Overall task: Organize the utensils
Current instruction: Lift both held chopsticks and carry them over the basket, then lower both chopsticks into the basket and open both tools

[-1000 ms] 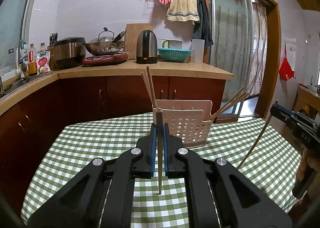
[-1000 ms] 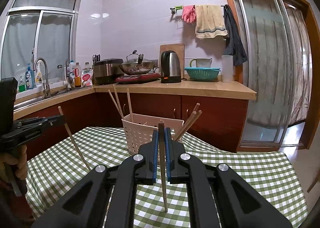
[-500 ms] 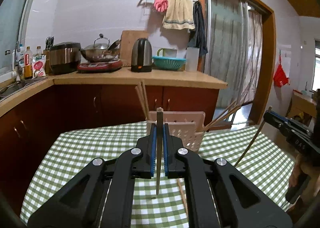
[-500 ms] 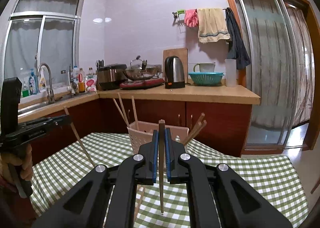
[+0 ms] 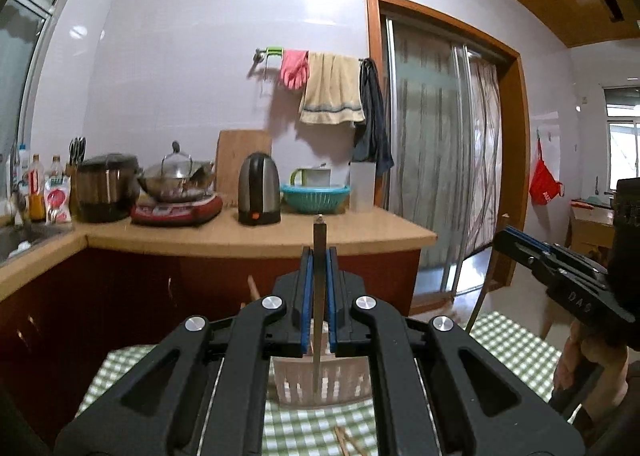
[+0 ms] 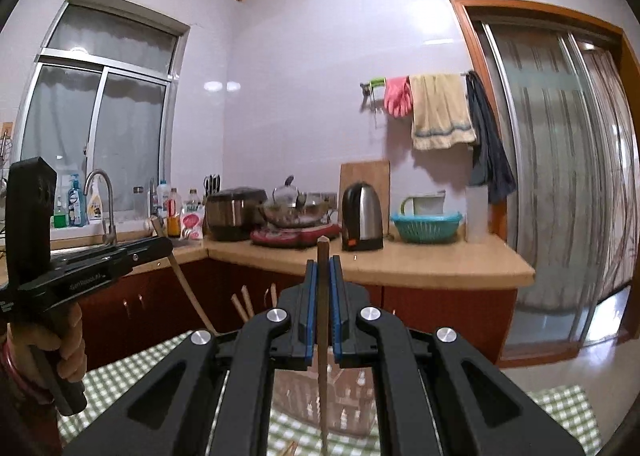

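The white slotted basket stood on the checked tablecloth just beyond and below both tongs. In the right wrist view three chopstick tops rose from it left of the jaws; what else it held was hidden. The left gripper was closed tight on one upright chopstick, whose lower end hung before the basket wall. The right gripper was likewise clamped on one chopstick, its tip low over the basket. Two loose chopsticks lay on the cloth under the left tongs. Compared with a second before, both tongs had risen, so the basket sat much lower in each view.
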Motion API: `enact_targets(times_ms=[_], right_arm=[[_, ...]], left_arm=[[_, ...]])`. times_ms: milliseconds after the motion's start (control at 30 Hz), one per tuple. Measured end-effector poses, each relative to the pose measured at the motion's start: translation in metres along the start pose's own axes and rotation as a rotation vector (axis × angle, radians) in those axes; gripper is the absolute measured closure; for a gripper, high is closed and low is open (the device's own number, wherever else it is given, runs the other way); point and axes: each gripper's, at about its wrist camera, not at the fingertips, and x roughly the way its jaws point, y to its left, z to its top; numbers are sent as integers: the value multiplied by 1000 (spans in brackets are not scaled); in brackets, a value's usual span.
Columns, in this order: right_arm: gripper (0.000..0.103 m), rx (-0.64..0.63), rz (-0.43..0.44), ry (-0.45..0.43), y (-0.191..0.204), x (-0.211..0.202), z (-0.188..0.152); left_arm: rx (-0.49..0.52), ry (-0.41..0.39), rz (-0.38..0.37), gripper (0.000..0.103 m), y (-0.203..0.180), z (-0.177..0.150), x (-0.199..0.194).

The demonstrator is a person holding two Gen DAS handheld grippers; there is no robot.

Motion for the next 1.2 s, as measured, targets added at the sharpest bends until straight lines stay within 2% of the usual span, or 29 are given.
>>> enact_targets(times_ms=[200, 500, 767, 967, 1200], right_arm=[[96, 8, -6, -28, -10, 35, 5], [96, 23, -49, -44, -23, 85, -8], [96, 38, -60, -21, -29, 102, -20], [96, 46, -64, -14, -31, 112, -20], [96, 23, -77, 17, -28, 124, -33]], left_arm=[[11, -15, 2, 96, 2, 11, 31], [2, -12, 27, 96, 16, 10, 71], [-10, -30, 1, 96, 19, 19, 83], [18, -73, 13, 96, 17, 25, 81], [-3, -31, 13, 96, 22, 3, 103]])
